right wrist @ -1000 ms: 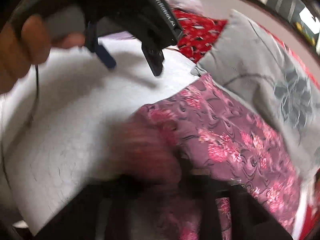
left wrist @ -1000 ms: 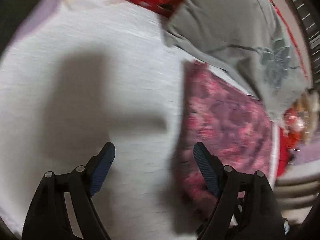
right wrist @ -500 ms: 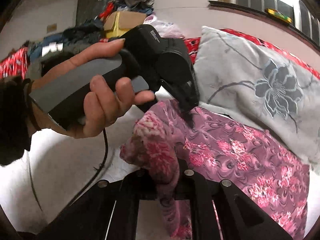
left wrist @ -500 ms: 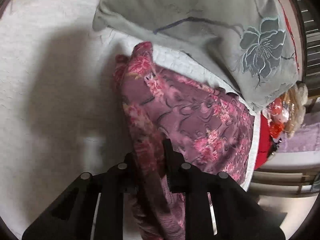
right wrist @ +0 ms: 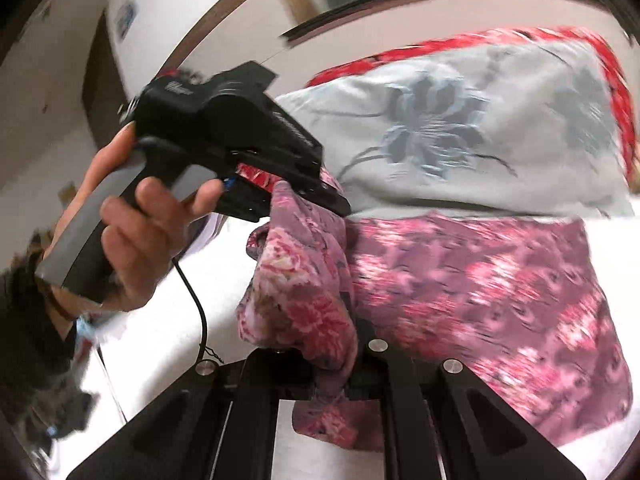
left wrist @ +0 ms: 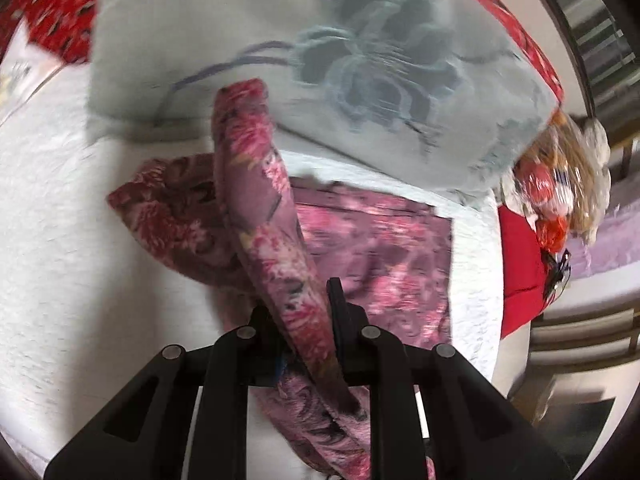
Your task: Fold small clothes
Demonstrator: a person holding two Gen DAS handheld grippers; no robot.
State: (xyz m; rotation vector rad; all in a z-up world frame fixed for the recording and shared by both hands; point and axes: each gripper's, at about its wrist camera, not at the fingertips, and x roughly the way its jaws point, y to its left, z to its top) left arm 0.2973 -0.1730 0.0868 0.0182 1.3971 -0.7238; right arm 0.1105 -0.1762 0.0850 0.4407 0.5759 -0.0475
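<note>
- White textured bedding (left wrist: 68, 240) covers the bed you are working on, with a grey pillow (left wrist: 320, 60) printed with a blue-grey flower lying across its far side and a red patterned cloth (left wrist: 56, 12) showing behind it.
- Your task piece, the purple-and-pink floral garment (left wrist: 384, 256), lies partly flat on the bedding just in front of the pillow, and one edge of it is lifted off the bed.
- Your left gripper (left wrist: 308, 320) has its jaws nearly together, pinching that lifted edge; the cloth rises from them as a taut, rolled strip toward the pillow.
- Your right gripper (right wrist: 332, 364) is also clamped on the garment, with a bunched wad of fabric sitting over its jaws.
- Holding one edge at two points looks meant to keep it stretched, so you can carry it over the flat part and lay down a fold.
- From the right wrist view, your left hand (right wrist: 136, 236) wraps the grey handle of the other gripper, its cable (right wrist: 196, 308) hanging below.
- Fabric hides both sets of pads, so how deep each bite goes cannot be judged.
- Motion blur smears the pillow and the print, and the garment's type is not clear.
- Crinkled plastic-wrapped items (left wrist: 560, 184) at the bed's right edge are too blurred to name.
</note>
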